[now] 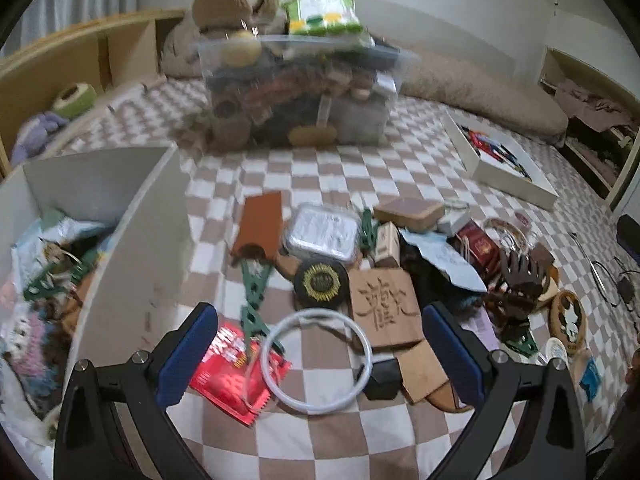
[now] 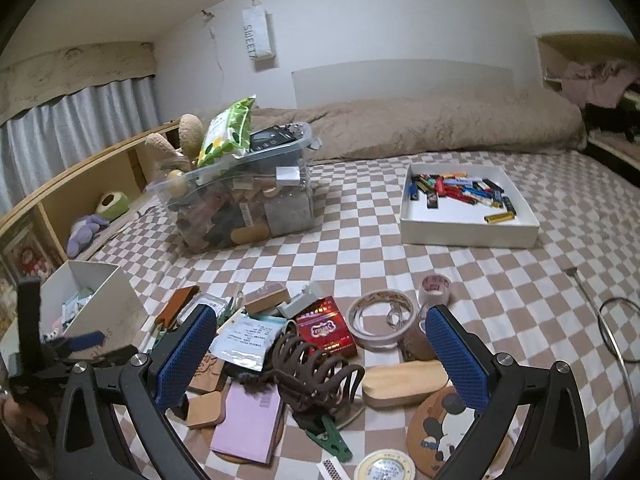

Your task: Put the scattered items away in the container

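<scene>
A pile of small items lies scattered on the checked bedspread. My left gripper (image 1: 320,356) is open just above a white ring (image 1: 318,360), with a red packet (image 1: 236,372) and a green clip (image 1: 254,300) near its left finger. A carved wooden plaque (image 1: 384,308) lies just beyond. The white open box (image 1: 120,240) with several items inside stands at its left. My right gripper (image 2: 320,360) is open over a brown hair claw (image 2: 316,372), holding nothing. A red box (image 2: 326,330), a tape roll (image 2: 380,324) and a pink notepad (image 2: 248,424) surround the claw.
A full clear plastic bin (image 2: 240,200) with a green packet on top stands further back. A white tray (image 2: 468,208) of lighters and batteries sits at the right. A rolled beige blanket (image 2: 440,128) lies along the wall, wooden shelves (image 2: 100,176) run along the left.
</scene>
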`<state>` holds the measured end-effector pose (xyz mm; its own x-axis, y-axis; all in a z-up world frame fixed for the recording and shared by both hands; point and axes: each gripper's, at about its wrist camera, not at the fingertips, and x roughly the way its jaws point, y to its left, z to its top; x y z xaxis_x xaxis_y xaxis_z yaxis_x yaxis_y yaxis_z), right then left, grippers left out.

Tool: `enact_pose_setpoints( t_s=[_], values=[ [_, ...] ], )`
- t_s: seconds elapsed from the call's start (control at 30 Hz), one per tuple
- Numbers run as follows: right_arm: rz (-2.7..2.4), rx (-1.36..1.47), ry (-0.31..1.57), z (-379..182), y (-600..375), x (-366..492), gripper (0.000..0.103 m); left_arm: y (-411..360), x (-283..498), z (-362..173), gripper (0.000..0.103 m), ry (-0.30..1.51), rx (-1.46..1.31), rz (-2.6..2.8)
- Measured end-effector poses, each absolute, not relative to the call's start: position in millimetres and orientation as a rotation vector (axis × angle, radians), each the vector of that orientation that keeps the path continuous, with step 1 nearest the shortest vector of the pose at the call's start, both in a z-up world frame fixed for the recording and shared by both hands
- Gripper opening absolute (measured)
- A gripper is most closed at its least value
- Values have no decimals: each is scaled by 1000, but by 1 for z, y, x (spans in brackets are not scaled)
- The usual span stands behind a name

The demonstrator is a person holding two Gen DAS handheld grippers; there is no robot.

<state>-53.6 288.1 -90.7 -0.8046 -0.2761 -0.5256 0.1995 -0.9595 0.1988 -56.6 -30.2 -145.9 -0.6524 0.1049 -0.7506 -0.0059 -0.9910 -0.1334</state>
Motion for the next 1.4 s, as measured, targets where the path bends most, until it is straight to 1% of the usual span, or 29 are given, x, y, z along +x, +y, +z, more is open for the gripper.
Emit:
enact_pose_setpoints(
  t_s=[0.2,0.27,0.4,0.57,0.67,0.9,1.13,1.27,1.4],
  values=[
    [-2712,902,-241,-100,289,-54,103,-34,-65,-164,103,-286,-1418,2671],
    [-2695,917,-250,-103,288,-55,103,-32,-67,-168,103,-295,-1437,2647],
    [-2620,1010,-350,-115,288,-61,103,-30,-71,-175,103,-315,-1480,2588],
    [-2611,1088,-413,-129,287,-66,103,-27,-77,-189,103,-308,-1562,2549],
    [-2602,1127,-392,-137,283,-68,103,-30,-79,-195,103,-315,-1602,2533],
    [-2585,1211,-344,-149,279,-73,103,-43,-80,-201,103,-424,-1656,2501],
    [-2566,1241,-356,-155,281,-79,103,-41,-81,-204,103,-403,-1676,2512],
    [-2549,1230,-414,-155,288,-82,103,-40,-84,-207,103,-393,-1689,2531],
    [-2533,1237,-457,-156,292,-85,103,-35,-87,-210,103,-339,-1715,2573]
  ],
)
